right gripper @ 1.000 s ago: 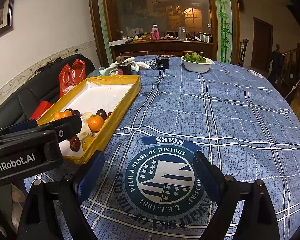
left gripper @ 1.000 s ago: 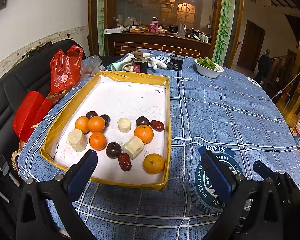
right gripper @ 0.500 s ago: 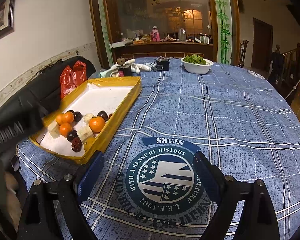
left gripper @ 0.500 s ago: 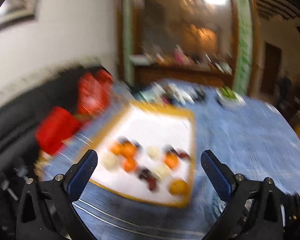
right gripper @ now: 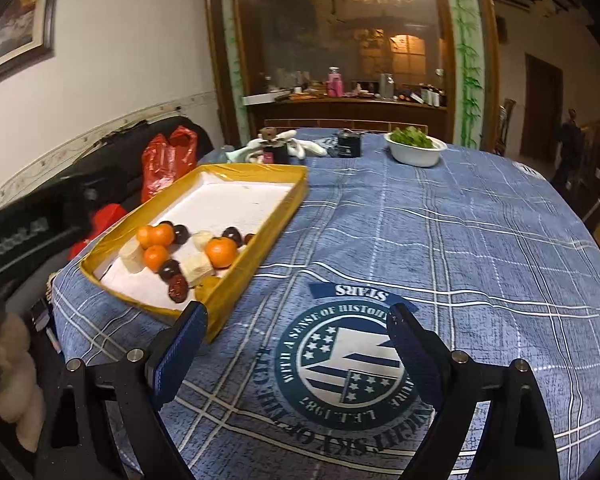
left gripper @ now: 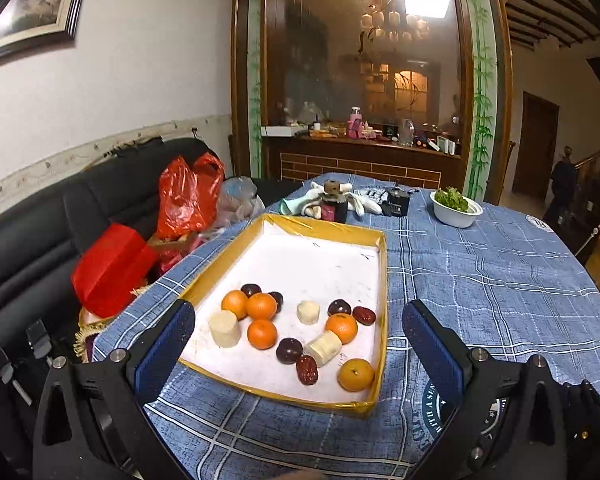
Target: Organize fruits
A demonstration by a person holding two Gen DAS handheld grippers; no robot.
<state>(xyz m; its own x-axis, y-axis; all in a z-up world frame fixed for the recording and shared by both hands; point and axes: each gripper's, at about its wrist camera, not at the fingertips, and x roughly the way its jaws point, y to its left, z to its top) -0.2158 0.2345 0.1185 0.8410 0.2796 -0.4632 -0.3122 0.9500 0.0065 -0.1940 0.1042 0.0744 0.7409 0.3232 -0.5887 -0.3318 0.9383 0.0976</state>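
A yellow-rimmed tray [left gripper: 382, 280] with a white floor lies on the blue tablecloth. Its near end holds several oranges [left gripper: 341, 327], dark plums [left gripper: 289, 350], red dates [left gripper: 307, 369] and pale banana pieces [left gripper: 225, 328]. My left gripper [left gripper: 298, 354] is open and empty, raised above the tray's near edge. My right gripper [right gripper: 296, 344] is open and empty over the round emblem [right gripper: 346, 364] to the right of the tray [right gripper: 260, 256]. The same fruits show in the right wrist view, oranges [right gripper: 221, 252] among them. The left gripper's body [right gripper: 28, 232] is blurred at the left edge.
At the table's far end stand a white bowl of greens [left gripper: 455, 208], a small black box [left gripper: 396, 202], a dark bottle [left gripper: 334, 200] and white cloth [left gripper: 364, 202]. Red bags [left gripper: 186, 196] and a red box [left gripper: 112, 268] lie on the black sofa at the left.
My left gripper has swung fast, lifting and pulling back, so the tray sits lower and farther in its view. My right gripper has tilted slightly. Both stay open.
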